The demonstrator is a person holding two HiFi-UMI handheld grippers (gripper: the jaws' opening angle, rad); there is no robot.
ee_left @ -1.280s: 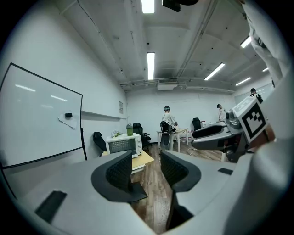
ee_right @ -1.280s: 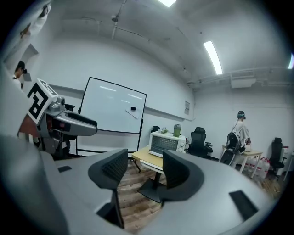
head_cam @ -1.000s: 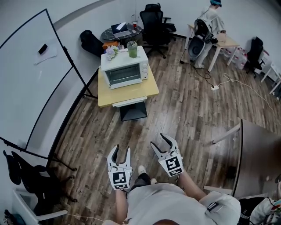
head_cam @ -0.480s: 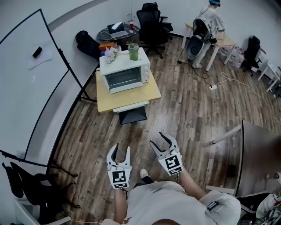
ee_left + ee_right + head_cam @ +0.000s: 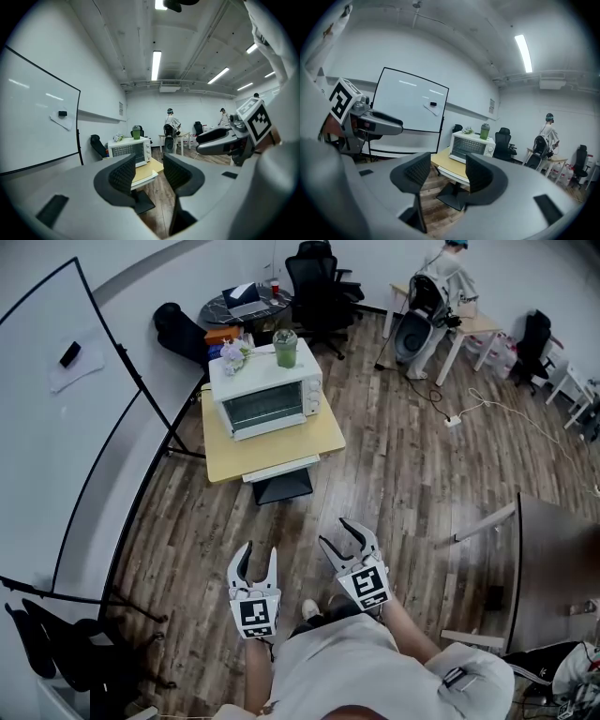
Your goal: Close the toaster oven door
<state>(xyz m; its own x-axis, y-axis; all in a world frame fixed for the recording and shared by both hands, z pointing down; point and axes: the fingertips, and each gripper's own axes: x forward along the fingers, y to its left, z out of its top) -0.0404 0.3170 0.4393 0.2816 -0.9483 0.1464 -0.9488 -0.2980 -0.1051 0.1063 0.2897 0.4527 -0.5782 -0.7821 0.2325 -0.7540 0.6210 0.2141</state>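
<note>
The white toaster oven (image 5: pixel 267 401) stands on a yellow table (image 5: pixel 281 444) far ahead across the wood floor, its glass door upright against the front. It also shows small in the left gripper view (image 5: pixel 129 150) and the right gripper view (image 5: pixel 471 145). My left gripper (image 5: pixel 259 554) and right gripper (image 5: pixel 336 534) hang side by side close to my body, well short of the table. Each has its jaws apart with nothing between them, as the left gripper (image 5: pixel 149 171) and right gripper (image 5: pixel 443 171) show in their own views.
A green cup (image 5: pixel 285 347) and flowers (image 5: pixel 232 354) sit on the oven. A whiteboard on a stand (image 5: pixel 66 427) lines the left. Black office chairs (image 5: pixel 314 277) and a person at a desk (image 5: pixel 441 277) are at the back. A dark table (image 5: pixel 553 577) is at the right.
The view has crept forward: the toaster oven and table sit slightly lower and nearer in the head view. Both grippers keep their places near my body.
</note>
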